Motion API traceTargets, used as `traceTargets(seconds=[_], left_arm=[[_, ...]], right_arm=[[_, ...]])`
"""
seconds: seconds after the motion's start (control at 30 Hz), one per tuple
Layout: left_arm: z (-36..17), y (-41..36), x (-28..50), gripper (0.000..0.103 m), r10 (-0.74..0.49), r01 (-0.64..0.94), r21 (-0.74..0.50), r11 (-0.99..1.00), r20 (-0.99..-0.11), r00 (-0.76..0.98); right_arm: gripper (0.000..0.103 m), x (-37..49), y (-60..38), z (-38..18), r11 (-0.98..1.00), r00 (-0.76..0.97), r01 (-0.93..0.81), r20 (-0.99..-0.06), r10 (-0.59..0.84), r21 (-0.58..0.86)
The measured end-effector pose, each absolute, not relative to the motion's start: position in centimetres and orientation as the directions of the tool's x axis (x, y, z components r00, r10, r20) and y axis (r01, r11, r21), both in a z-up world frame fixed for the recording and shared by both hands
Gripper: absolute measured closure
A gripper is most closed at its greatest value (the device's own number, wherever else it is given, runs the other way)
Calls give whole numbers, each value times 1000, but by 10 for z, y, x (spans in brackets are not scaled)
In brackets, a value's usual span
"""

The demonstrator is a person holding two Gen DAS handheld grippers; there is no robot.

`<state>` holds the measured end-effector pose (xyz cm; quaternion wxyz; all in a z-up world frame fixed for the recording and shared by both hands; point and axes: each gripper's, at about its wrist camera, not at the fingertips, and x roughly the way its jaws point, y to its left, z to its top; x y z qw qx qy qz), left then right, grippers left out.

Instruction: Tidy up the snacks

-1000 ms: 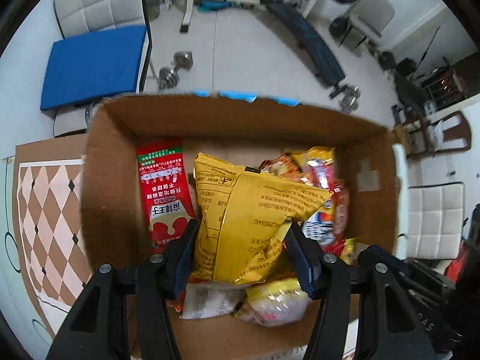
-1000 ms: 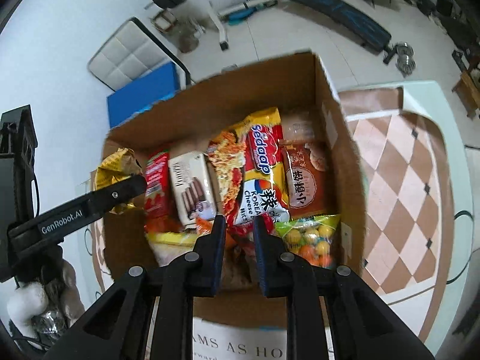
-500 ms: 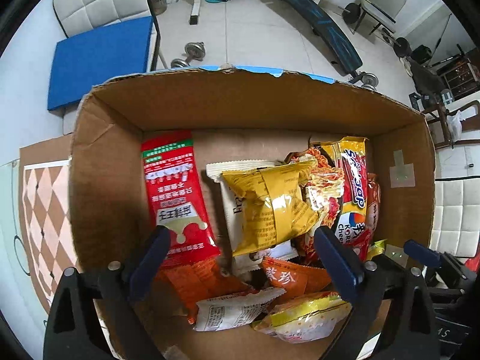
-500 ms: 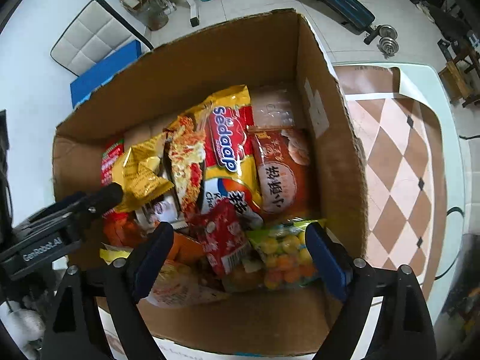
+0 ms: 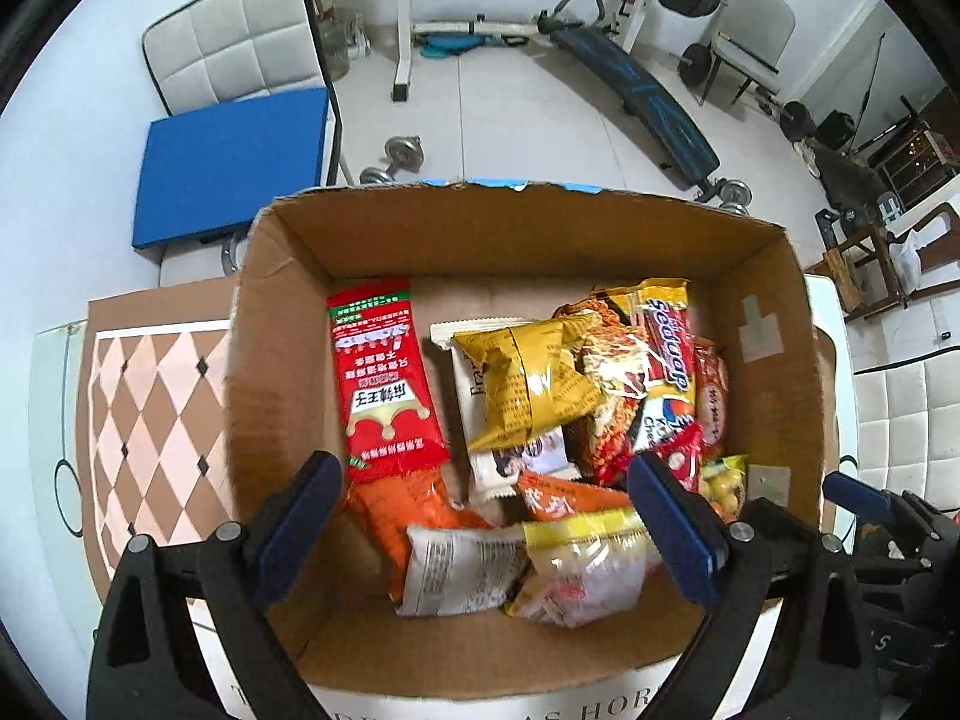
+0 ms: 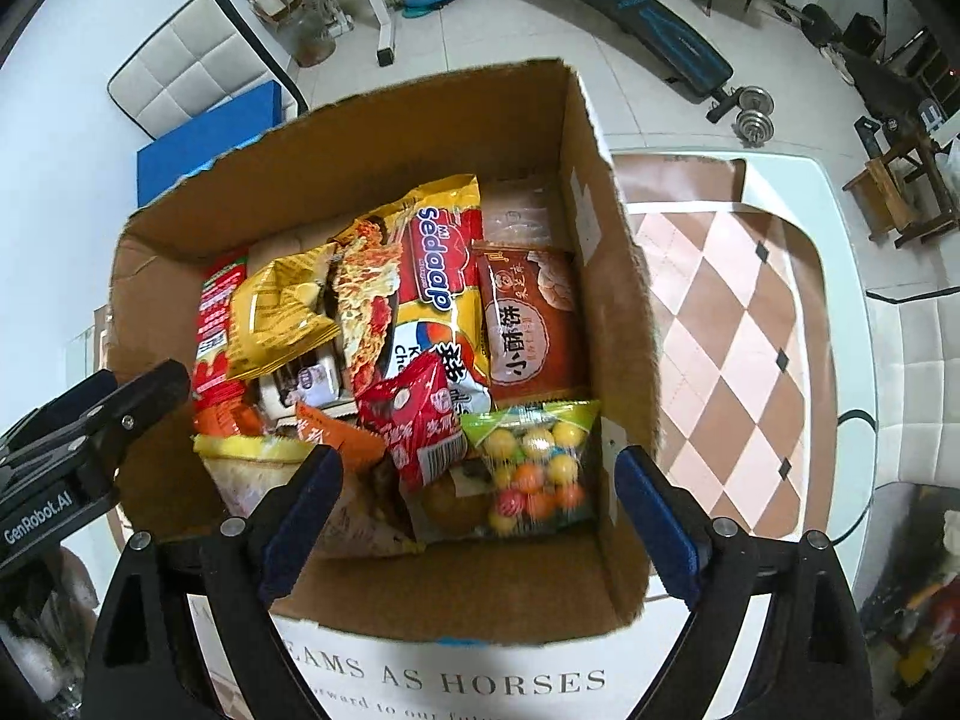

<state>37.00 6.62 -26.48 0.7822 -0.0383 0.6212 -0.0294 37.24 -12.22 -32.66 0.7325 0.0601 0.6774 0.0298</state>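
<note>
While both spread wide and empty, left gripper [image 5: 486,516] and still-opening right gripper [image 6: 474,504] above the snack-filled cardboard box [image 6: 606,324]

One cardboard box [image 5: 774,372], one Sedaap noodle packet [image 6: 438,276], one yellow crinkled snack bag [image 5: 528,384], one red sachet [image 5: 384,384], one bag of coloured candy balls [image 6: 534,468], two dumbbells [image 5: 396,159], two white padded chairs [image 5: 234,54]

Brown cardboard box [image 5: 282,324], long red packet [image 5: 384,384] with white print, crumpled yellow bag [image 5: 528,384], red-and-yellow noodle pack [image 6: 432,276], clear bag of sweets [image 6: 534,468] — yellow, orange, red balls — brown-and-peach diamond-patterned mat [image 6: 732,348], blue cushion [image 5: 228,168].
</note>
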Motion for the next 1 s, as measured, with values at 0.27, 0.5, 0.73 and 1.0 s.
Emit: traceTargets(seconds=[0.27,0.5,0.73,1.0], left_arm=[[-220,66,322,5,-89,-10,-97,995,-941,327],[-175,66,258,5,-51,-43,-77,996,-899,434],[-138,61,197,5,-20,-55,-55,997,-862,507],[-98,50,137,5,-2,-49,-37,998,-816,578]], right_arm=[[9,336,-123,-278,993,174,6,-978,117,120],[8,278,-126,-230,991,263,-33,-956,132,128],[8,214,-134,-181,990,356,-60,-924,139,126],[8,146,-139,-124,988,451,-91,-880,150,122]])
